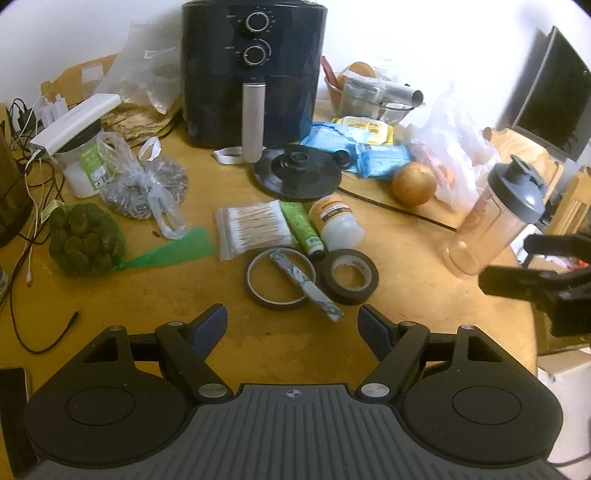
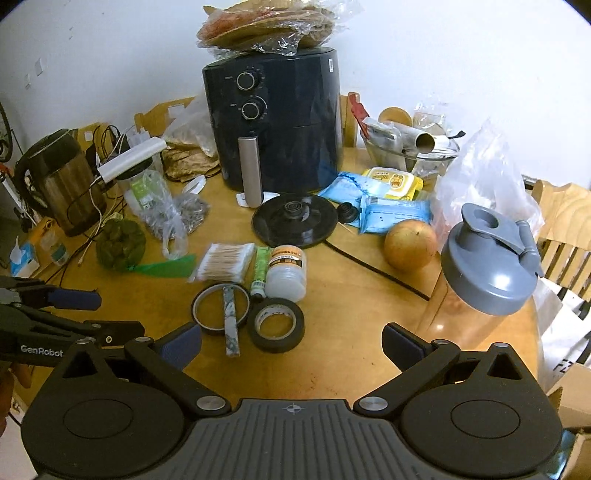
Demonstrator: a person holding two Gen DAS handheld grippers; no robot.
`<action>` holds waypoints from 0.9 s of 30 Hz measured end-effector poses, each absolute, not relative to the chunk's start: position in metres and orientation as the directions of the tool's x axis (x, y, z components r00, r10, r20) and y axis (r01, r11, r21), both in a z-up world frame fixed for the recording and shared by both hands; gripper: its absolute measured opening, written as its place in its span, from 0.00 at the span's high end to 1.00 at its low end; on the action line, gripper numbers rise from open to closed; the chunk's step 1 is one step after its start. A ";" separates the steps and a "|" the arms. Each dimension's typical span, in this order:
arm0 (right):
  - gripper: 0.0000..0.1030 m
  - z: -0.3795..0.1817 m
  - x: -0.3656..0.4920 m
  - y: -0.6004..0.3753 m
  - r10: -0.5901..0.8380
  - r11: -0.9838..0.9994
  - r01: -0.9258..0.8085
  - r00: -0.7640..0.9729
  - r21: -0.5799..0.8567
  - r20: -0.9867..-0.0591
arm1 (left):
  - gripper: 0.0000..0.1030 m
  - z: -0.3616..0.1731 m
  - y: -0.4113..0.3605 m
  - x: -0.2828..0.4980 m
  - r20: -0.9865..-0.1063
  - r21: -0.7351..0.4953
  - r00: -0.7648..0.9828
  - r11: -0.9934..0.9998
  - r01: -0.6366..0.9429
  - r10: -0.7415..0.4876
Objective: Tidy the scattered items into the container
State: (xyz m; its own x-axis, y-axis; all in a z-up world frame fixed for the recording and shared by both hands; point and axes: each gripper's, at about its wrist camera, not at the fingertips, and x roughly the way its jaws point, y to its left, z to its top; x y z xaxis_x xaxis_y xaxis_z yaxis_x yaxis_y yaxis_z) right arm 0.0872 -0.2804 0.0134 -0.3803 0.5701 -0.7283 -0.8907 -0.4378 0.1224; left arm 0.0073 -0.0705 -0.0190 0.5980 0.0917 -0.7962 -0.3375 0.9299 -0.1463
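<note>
The table (image 1: 147, 314) was honey-yellow wood; the air fryer (image 1: 255, 70) at twelve o'clock was glossy black with a silver handle; the shaker bottle (image 2: 484, 266) at three o'clock wore a grey lid; the tape roll (image 1: 349, 276) was black

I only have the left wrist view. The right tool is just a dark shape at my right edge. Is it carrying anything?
Observer: No. The right tool is open, with nothing between its pads.
Operator: My view cuts off the air fryer's top. Is anything up there?
Observer: Yes. A plastic-wrapped stack of what look like flatbreads sits on the air fryer.
Operator: And the dark thing at my left edge?
Observer: A steel kettle with a black handle, standing upright among cables.
</note>
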 end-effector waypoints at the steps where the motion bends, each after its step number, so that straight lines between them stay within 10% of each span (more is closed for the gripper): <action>1: 0.00 0.012 0.088 -0.281 0.563 -0.440 -0.889 -0.383 0.127 -0.732 | 0.25 -0.020 -0.069 0.008 -0.796 -0.146 0.597 0.928 -0.343 0.096; 27: 0.00 0.002 0.106 -0.282 0.524 -0.427 -0.888 -0.398 0.172 -0.753 | 0.27 -0.065 -0.055 0.076 -0.844 -0.116 0.532 0.942 -0.313 0.073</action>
